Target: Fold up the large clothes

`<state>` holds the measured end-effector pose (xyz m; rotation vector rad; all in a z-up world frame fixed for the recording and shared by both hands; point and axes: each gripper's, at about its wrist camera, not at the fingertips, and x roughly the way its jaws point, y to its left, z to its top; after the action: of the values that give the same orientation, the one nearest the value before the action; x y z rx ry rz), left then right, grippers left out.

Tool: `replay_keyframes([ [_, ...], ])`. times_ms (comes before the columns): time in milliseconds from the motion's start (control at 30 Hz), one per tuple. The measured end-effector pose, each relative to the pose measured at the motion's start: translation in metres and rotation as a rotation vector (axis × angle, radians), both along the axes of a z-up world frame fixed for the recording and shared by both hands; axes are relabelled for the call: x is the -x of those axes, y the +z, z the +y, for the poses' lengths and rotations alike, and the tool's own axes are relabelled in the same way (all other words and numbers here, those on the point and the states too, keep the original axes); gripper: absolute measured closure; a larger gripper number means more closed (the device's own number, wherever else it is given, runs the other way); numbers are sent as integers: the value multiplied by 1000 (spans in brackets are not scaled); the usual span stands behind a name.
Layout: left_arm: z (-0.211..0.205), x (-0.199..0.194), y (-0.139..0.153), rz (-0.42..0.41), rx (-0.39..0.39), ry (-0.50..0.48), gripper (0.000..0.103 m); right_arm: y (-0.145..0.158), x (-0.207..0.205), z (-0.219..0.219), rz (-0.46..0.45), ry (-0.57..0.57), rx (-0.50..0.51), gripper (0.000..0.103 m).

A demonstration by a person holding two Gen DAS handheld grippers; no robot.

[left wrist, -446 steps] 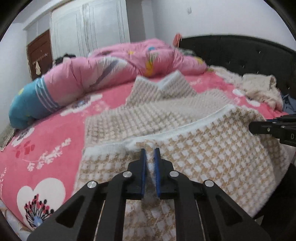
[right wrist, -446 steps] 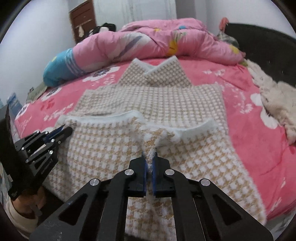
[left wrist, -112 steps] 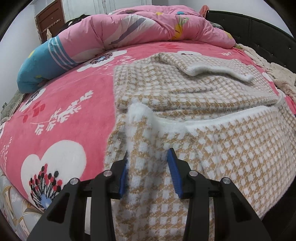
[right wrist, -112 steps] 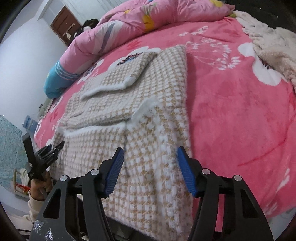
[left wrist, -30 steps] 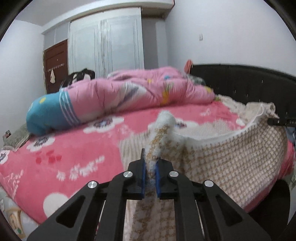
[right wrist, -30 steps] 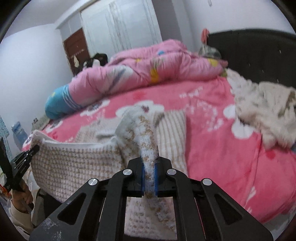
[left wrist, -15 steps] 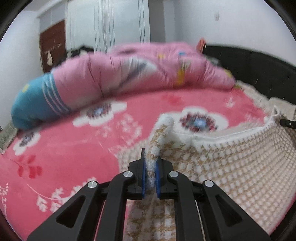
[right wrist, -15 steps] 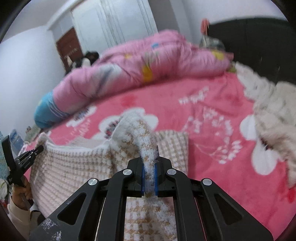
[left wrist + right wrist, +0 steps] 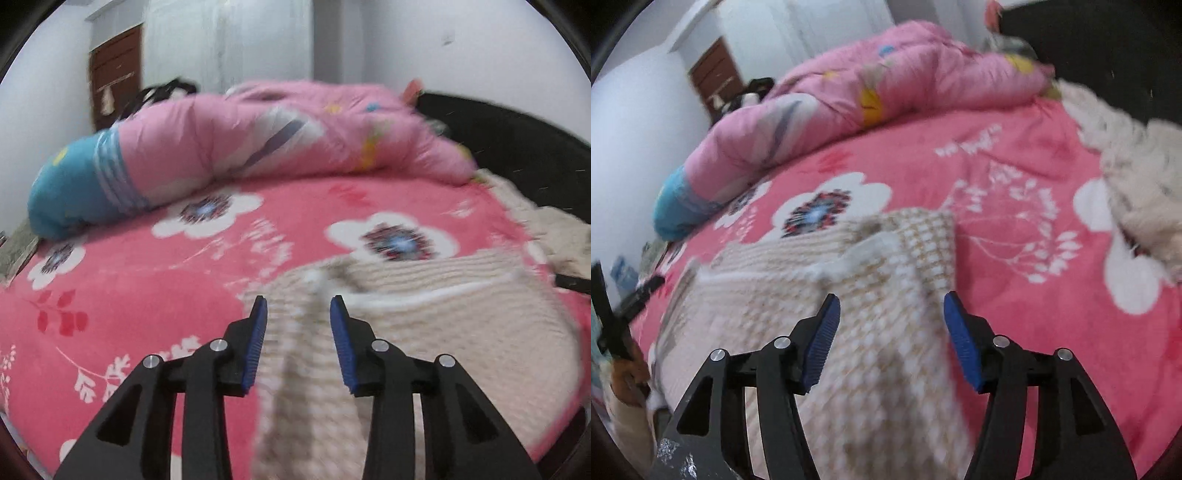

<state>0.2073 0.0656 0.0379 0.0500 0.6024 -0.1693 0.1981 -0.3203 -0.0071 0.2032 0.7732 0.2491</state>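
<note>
Now both the left gripper (image 9: 297, 301) and right gripper (image 9: 891, 297) have jaws opening, pads clear of the checked garment (image 9: 871, 295) lying between them on the bed (image 9: 1015, 177).

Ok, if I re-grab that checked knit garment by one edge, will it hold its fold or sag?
The checked knit garment will likely sag: it drapes limply over the bed edge between the opening jaws. Its thick fuzzy pile suggests some weight and decent grip for the pads. The folded layers look loose, so probably they'd slide apart.
</note>
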Motion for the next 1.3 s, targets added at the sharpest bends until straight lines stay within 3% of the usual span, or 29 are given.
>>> replay_keyframes([
  [67, -14, 20, 4, 5, 30, -84, 67, 2, 24, 17, -11, 74, 22, 47],
  [167, -50, 48, -19, 83, 39, -234, 67, -15, 50, 52, 12, 182, 75, 47],
  [267, -77, 44, -74, 210, -112, -209, 64, -58, 45, 72, 102, 153, 215, 47],
  [333, -68, 32, -98, 277, -43, -187, 64, -80, 40, 75, 115, 149, 255, 47],
  [400, -58, 35, -89, 269, 22, -157, 64, -66, 42, 76, 125, 120, 257, 47],
  [467, -58, 46, -75, 219, -4, -145, 65, -46, 57, 79, 112, 109, 258, 48],
  [567, -58, 81, -56, 143, 67, -272, 62, -26, 85, 94, 35, 195, 223, 48],
  [633, -67, 92, -64, 149, 35, -299, 55, -33, 93, 109, 37, 248, 226, 48],
  [700, -79, 87, -100, 223, -78, -254, 53, -60, 85, 121, 78, 246, 275, 48],
  [767, -73, 85, -115, 223, -50, -240, 51, -74, 70, 105, 129, 226, 142, 46],
  [833, -71, 88, -102, 220, -31, -233, 52, -61, 66, 92, 168, 193, 79, 47],
  [933, -53, 103, -72, 153, 8, -233, 52, -39, 79, 93, 115, 165, 186, 47],
  [1067, -43, 125, -48, 95, 77, -281, 52, -16, 95, 90, 58, 222, 57, 47],
  [1133, -54, 127, -47, 94, 104, -330, 52, -11, 101, 101, 5, 246, 69, 48],
  [1200, -72, 126, -58, 126, 54, -338, 52, -25, 94, 116, 31, 265, 100, 55],
  [1233, -85, 117, -70, 160, 17, -330, 52, -41, 85, 124, 88, 265, 116, 61],
  [1300, -103, 98, -106, 260, -33, -301, 50, -80, 71, 133, 145, 262, 155, 63],
])
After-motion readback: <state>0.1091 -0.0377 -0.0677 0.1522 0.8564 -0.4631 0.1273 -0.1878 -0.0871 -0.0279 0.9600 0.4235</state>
